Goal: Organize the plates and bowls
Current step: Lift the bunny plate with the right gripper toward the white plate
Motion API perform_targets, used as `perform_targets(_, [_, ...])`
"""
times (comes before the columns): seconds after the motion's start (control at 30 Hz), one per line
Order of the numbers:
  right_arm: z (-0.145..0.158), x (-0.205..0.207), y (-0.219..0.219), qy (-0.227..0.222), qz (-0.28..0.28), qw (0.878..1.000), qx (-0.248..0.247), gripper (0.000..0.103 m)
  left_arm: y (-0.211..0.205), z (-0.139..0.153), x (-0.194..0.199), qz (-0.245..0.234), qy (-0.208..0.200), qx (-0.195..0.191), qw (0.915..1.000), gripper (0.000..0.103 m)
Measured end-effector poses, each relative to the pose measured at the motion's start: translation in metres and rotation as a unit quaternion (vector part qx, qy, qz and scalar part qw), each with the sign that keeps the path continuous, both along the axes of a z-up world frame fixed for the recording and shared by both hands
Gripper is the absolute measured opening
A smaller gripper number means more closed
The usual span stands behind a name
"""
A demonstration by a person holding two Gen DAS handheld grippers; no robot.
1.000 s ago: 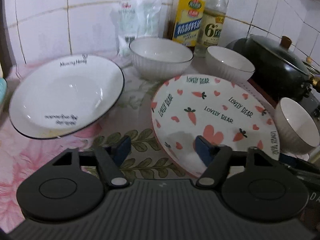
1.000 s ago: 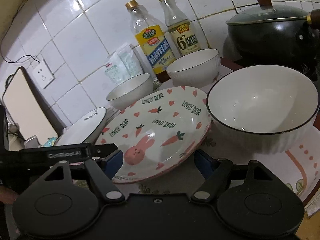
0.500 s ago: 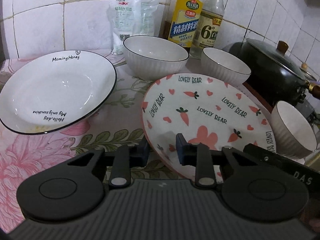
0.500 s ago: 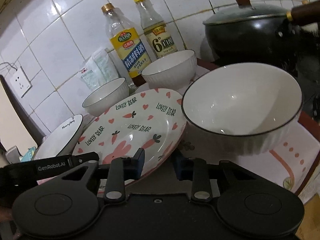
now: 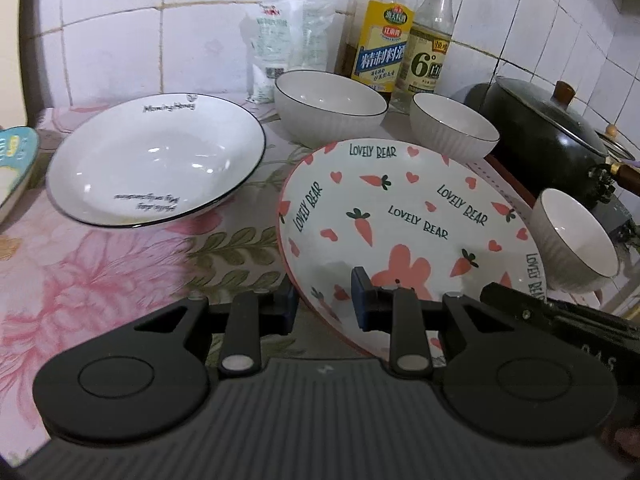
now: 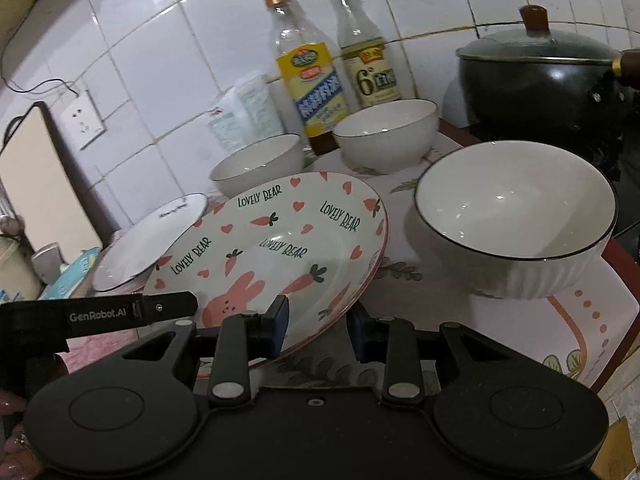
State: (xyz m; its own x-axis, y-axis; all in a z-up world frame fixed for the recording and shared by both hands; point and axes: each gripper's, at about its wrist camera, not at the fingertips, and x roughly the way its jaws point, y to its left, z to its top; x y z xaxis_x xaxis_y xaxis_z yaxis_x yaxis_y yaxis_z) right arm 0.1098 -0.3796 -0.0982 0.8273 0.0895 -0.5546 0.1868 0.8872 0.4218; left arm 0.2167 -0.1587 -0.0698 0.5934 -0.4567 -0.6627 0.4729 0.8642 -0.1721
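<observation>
**A:** Where's the carrot plate sitting right now?

**B:** We're holding it in front of us, over the flowery cloth. Both grippers are biting on its near rim. The left gripper has just been closing, and now it's pinching the rim with one pad on top and the other underneath. The right gripper has just been closing too, and it's clamping the same rim a bit further along.

**A:** Are we actually lifting it?

**B:** It's looking tilted from the right wrist view, but we can't tell if it's fully clear of the cloth.

**A:** What's lying around it?

**B:** We're taking everything from the carrot plate. The white plate with the black rim is lying to its left, close by but not touching. The big bowl is standing just behind it and the middle bowl is behind it to the right. A third bowl is sitting just beside its right edge. Two bottles and a plastic bag are leaning on the tiled wall further back. A dark lidded pot is sitting off past the bowls on the right.

**A:** Are the bowls stacked?

**B:** Nope, all three are standing apart and upright.
</observation>
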Motion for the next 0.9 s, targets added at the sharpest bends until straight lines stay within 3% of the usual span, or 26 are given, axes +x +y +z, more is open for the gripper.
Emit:
perform_targets(0.53, [0.053,-0.014,0.046,-0.023,0.064,0.998,-0.016,0.037,0.064,0.052,-0.048,0.027,-0.045,-0.006,0.9986,0.026])
perform_targets(0.9, [0.068,0.011,0.079,-0.029,0.117,0.993,-0.009,0.037,0.108,0.07,-0.042,0.061,-0.052,-0.001,0.9968,0.026])
